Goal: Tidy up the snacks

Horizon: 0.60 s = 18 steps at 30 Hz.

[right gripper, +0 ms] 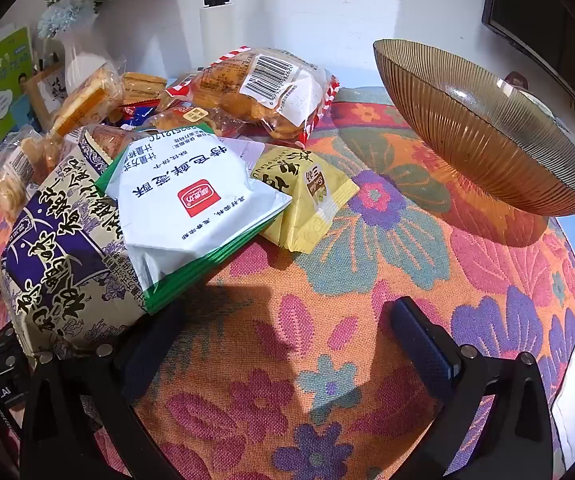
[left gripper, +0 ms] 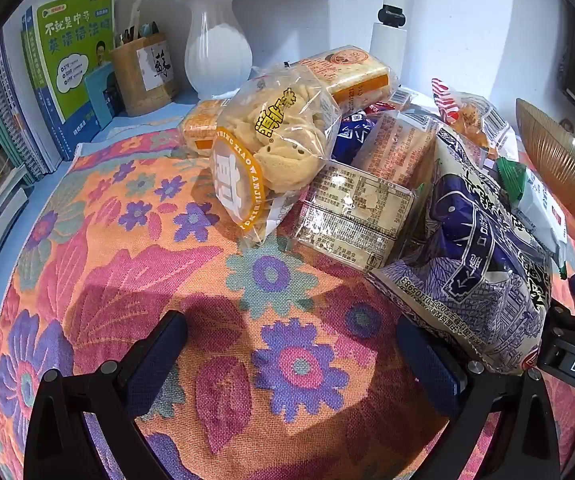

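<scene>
1. Floral tablecloth (left gripper: 135, 240) is covering the table.
2. Snack pile (left gripper: 367, 160) is lying just left of the amber bowl (right gripper: 483, 136).
3. Books (left gripper: 47, 92) are showing only in the left view.
4. Left gripper (left gripper: 291, 344) and right gripper (right gripper: 287, 332) are gaping wide, empty, near the bowl.

Snack packets (right gripper: 191, 200) beside seemingly empty amber bowl (right gripper: 483, 136)

A: What's the surface?
B: A floral woven cloth (right gripper: 327, 360) in orange, pink and purple, spread over a pale blue table (left gripper: 155, 114).
A: And on it?
B: A heap of snack packets (left gripper: 367, 184), and a ribbed amber bowl (right gripper: 483, 132) beside them.
</scene>
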{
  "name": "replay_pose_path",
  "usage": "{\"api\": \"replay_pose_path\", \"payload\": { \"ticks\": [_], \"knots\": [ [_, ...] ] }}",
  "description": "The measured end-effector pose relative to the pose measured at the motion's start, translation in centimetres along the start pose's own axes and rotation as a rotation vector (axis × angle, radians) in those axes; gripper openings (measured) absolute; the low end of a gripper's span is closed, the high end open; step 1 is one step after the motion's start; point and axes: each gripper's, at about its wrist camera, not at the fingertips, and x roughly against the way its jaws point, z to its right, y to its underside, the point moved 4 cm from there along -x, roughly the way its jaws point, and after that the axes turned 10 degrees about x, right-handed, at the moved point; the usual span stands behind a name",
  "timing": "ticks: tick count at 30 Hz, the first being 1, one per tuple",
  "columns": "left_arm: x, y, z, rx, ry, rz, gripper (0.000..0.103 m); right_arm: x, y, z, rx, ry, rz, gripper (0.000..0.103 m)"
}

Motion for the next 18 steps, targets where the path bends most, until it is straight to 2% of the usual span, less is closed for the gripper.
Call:
{"api": "replay_pose_path", "payload": {
  "ticks": [11, 14, 18],
  "knots": [
    [0.03, 0.02, -0.01, 0.002, 0.003, 0.001, 0.103, 0.0, 0.0, 0.03, 0.001, -0.002, 0.0, 0.103],
    [0.0, 0.01, 0.0, 0.002, 0.002, 0.0, 0.103, -0.03, 0.01, 0.09, 0.053, -0.021, 0.005, 0.103],
    [0.01, 0.01, 0.01, 0.002, 0.002, 0.0, 0.103, -0.05, 0.13, 0.02, 0.061, -0.044, 0.008, 0.103]
  ]
}}
